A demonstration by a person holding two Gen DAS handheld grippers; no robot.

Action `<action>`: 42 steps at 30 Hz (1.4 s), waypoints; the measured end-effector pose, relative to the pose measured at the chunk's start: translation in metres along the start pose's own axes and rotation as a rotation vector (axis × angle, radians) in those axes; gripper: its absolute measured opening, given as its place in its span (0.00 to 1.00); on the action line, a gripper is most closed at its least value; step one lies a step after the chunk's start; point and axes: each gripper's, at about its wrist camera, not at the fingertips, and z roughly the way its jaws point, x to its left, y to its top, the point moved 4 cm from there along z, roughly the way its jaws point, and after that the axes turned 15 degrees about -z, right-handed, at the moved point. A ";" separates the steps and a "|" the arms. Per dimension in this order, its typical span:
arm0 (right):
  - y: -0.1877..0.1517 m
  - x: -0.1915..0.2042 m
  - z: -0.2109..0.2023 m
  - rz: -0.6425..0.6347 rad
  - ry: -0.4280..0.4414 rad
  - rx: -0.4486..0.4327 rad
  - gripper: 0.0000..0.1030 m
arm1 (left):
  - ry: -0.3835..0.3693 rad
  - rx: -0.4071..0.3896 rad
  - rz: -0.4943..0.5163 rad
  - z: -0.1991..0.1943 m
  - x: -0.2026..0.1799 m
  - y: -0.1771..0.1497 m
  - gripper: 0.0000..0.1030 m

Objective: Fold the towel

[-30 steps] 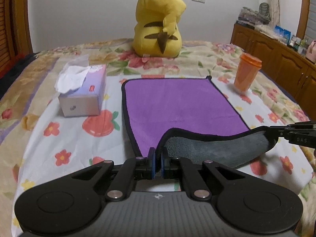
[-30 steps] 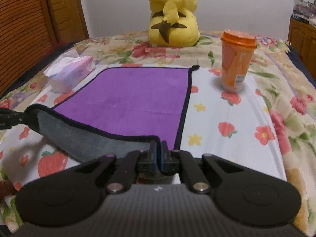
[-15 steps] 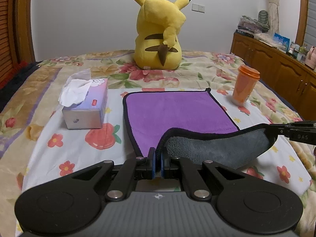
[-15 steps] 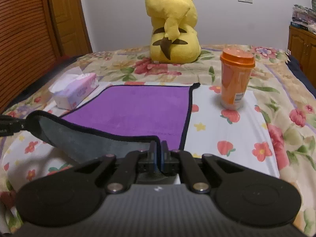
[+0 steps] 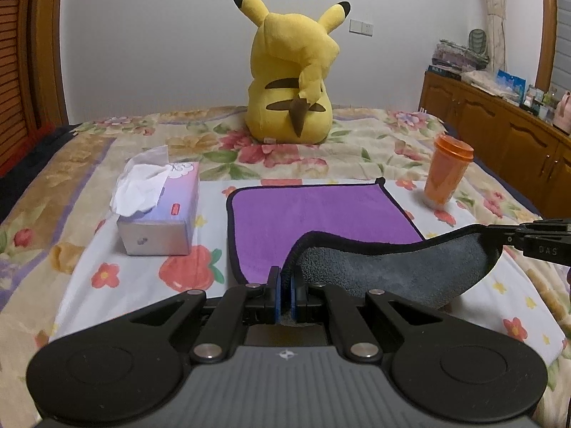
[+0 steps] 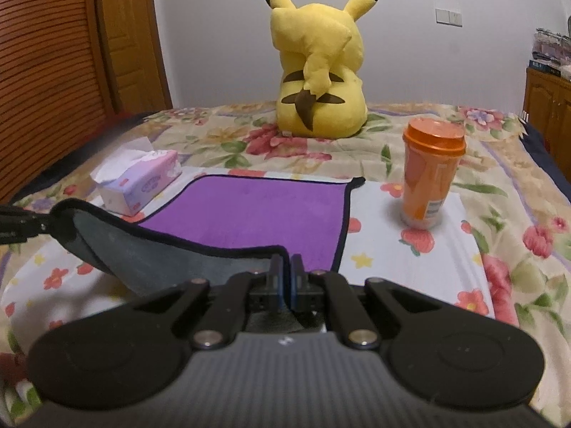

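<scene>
both grippers, left gripper (image 5: 284, 287) and right gripper (image 6: 285, 278), are pinching the near corners of the purple microfibre towel (image 5: 314, 210), lifting its grey underside, apparently for folding it toward the far edge

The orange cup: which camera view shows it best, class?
The right wrist view: the orange cup stands close and large, lid and label visible, right of the purple towel. The left wrist view shows it smaller, near the right edge.
</scene>
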 end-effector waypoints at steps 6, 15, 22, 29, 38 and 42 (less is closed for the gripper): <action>0.002 -0.004 0.005 -0.009 -0.012 -0.002 0.05 | 0.002 -0.008 0.010 0.003 -0.001 0.004 0.07; 0.007 -0.010 0.007 0.012 0.001 -0.026 0.05 | 0.001 -0.025 0.024 0.006 -0.004 0.014 0.07; 0.013 -0.011 0.010 -0.004 -0.005 -0.049 0.05 | -0.005 -0.036 0.029 0.009 -0.004 0.021 0.07; 0.021 -0.012 0.011 -0.031 -0.018 -0.079 0.04 | -0.024 -0.045 0.027 0.014 -0.005 0.032 0.07; 0.030 -0.015 0.017 -0.062 -0.032 -0.113 0.04 | -0.015 -0.056 0.025 0.024 -0.001 0.042 0.07; 0.034 -0.017 0.022 -0.077 -0.043 -0.124 0.04 | -0.008 -0.065 0.035 0.030 0.000 0.047 0.07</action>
